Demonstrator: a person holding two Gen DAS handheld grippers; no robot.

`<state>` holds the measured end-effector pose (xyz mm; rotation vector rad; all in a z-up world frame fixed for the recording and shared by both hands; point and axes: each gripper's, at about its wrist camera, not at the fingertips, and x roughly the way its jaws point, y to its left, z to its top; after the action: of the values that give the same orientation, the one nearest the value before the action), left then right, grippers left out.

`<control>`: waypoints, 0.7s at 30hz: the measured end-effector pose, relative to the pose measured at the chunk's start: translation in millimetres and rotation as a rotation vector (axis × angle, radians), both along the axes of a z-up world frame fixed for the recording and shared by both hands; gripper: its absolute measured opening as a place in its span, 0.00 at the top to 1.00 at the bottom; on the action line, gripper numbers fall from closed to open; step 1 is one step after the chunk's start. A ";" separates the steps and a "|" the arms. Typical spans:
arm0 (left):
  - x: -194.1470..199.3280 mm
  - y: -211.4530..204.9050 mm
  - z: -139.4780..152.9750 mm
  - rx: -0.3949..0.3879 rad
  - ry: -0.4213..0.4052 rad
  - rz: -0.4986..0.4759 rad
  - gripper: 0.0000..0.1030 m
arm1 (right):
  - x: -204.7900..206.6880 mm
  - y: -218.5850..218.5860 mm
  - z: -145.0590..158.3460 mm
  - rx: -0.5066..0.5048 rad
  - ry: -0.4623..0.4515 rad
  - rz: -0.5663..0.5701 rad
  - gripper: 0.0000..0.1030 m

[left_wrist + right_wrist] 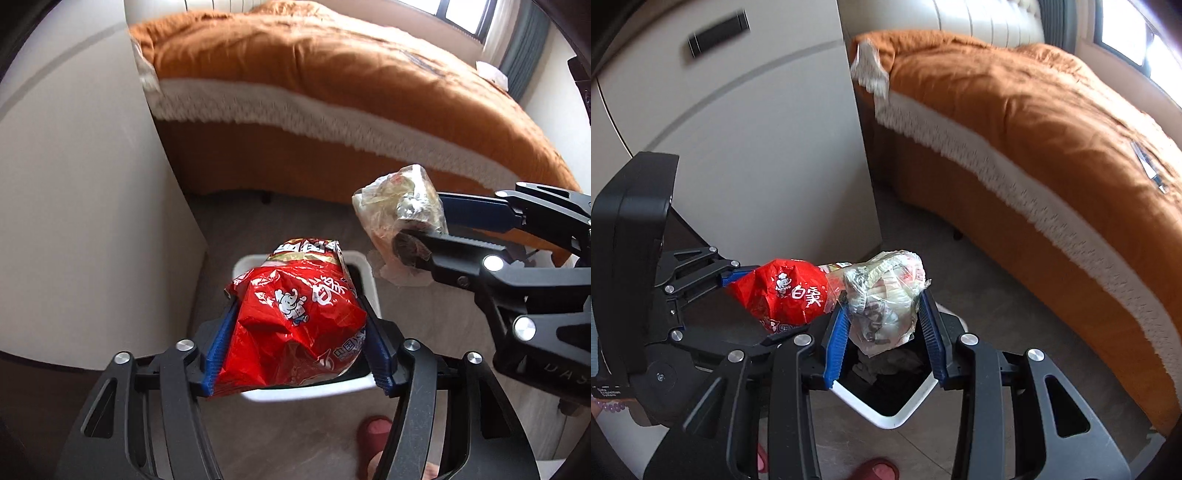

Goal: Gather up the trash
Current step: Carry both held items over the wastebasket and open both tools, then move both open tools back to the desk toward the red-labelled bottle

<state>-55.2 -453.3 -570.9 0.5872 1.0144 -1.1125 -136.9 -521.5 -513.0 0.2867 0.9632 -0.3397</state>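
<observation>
We are in a home bedroom; beyond our jaws lies a bed (332,74) under an orange blanket (1034,110); a window (465,14) sits farther off.

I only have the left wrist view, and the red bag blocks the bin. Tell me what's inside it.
Observer: From the right wrist, the white bin has a dark liner with crumpled pale trash already at the bottom.
Operator: Now check the right gripper's load against the opening.
Observer: The clear bag, between the right gripper's blue pads, hangs directly over the bin's open mouth.
</observation>
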 end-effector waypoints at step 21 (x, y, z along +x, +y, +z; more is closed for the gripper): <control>17.5 42.0 23.0 -0.036 -0.011 0.056 0.04 | 20.7 9.7 9.6 -0.082 0.032 -0.010 0.04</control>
<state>-37.7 -411.3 -547.9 0.5325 0.9937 -1.0749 -116.2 -511.8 -503.5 0.2122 0.9775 -0.3932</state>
